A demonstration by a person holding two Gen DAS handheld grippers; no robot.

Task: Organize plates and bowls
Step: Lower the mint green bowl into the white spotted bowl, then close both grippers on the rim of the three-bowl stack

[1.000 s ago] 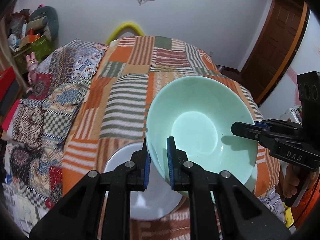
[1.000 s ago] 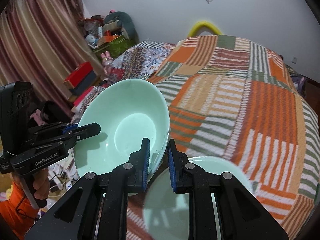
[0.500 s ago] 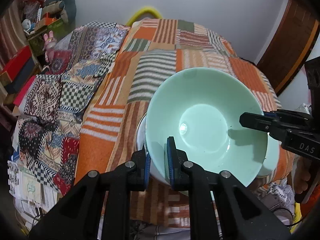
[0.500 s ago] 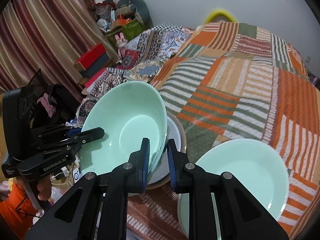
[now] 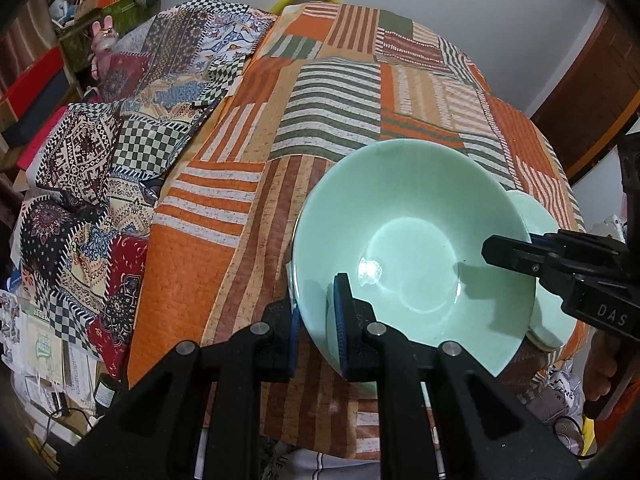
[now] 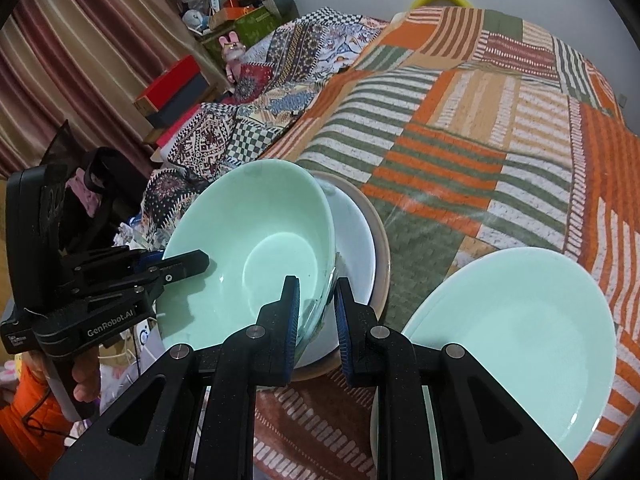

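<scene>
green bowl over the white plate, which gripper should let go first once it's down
Probably right. The right gripper pinches the green bowl on the rim nearest the mint plates, its likely next pickup; the left gripper can steady the opposite rim.

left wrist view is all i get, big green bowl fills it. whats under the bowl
Observer: In the right wrist view the green bowl sits over a white plate with a brown rim.
Operator: is the right gripper really on the bowl
Observer: Yes. The right gripper has one finger inside the bowl and one outside, pinching the rim on the side opposite the left gripper.
Operator: that pale sliver past the bowl, what is it
Observer: A wide green plate lying on the striped blanket, beside the white plate and not under the bowl.
</scene>
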